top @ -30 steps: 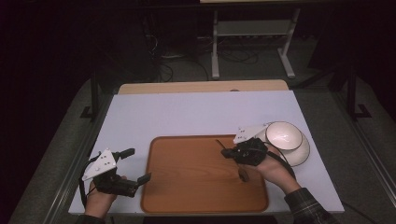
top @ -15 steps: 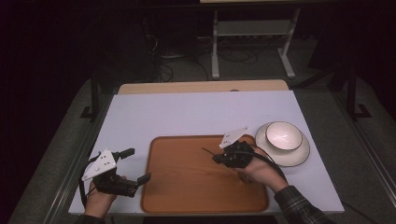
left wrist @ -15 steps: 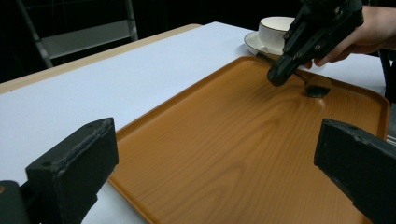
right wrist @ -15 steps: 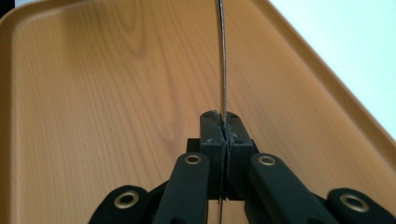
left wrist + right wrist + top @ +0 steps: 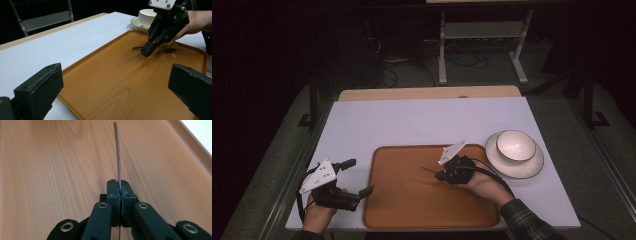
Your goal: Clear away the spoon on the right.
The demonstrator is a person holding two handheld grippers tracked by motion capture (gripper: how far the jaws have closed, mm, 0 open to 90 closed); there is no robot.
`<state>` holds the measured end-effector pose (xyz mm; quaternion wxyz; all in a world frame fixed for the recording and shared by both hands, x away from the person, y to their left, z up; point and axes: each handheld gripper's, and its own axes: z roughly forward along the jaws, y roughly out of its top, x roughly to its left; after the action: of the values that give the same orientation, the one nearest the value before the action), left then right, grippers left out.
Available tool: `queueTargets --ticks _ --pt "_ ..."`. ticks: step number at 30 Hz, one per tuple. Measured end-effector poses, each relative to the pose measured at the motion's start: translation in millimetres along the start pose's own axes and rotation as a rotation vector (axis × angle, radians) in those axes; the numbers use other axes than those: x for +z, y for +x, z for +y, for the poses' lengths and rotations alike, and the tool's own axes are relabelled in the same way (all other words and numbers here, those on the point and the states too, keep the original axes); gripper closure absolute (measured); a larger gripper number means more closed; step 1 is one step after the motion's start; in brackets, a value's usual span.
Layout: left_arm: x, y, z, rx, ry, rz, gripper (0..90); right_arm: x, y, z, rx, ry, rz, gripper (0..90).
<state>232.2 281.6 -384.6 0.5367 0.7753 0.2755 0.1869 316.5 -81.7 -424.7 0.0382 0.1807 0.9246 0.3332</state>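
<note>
Two grippers differ: the right gripper (image 5: 443,175) pinches a thin metal utensil (image 5: 118,155), perhaps a spoon handle, low over the wooden tray (image 5: 402,200), while the left gripper (image 5: 357,177) waits spread apart.

My left gripper (image 5: 354,176) is black, with a grey three-cornered plate on top that carries small screws. Its two jaws are thick black blocks with a rough, matte surface. A black cable trails from it near my hand. My right gripper (image 5: 439,175) is also black, with the same pale plate and a black cable that curves over my hand. Its jaws are dark green-black bars joined by brass-coloured rivets. On my right arm I wear a dark checked sleeve (image 5: 524,222).
</note>
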Motion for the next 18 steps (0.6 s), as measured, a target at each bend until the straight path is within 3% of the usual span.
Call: queueTargets --ticks 11,14,18 --pt "-0.1 0.1 0.0 0.001 0.001 -0.001 0.0 6.1 -0.2 -1.7 -0.004 0.026 0.002 75.9" --pt "0.1 0.0 -0.1 -0.001 0.001 -0.002 0.0 6.5 -0.4 -1.9 0.002 0.026 -0.002 65.1" --pt "0.4 0.0 0.0 -0.001 0.000 0.000 0.0 6.5 -0.3 -2.3 0.016 0.015 -0.018 39.4"
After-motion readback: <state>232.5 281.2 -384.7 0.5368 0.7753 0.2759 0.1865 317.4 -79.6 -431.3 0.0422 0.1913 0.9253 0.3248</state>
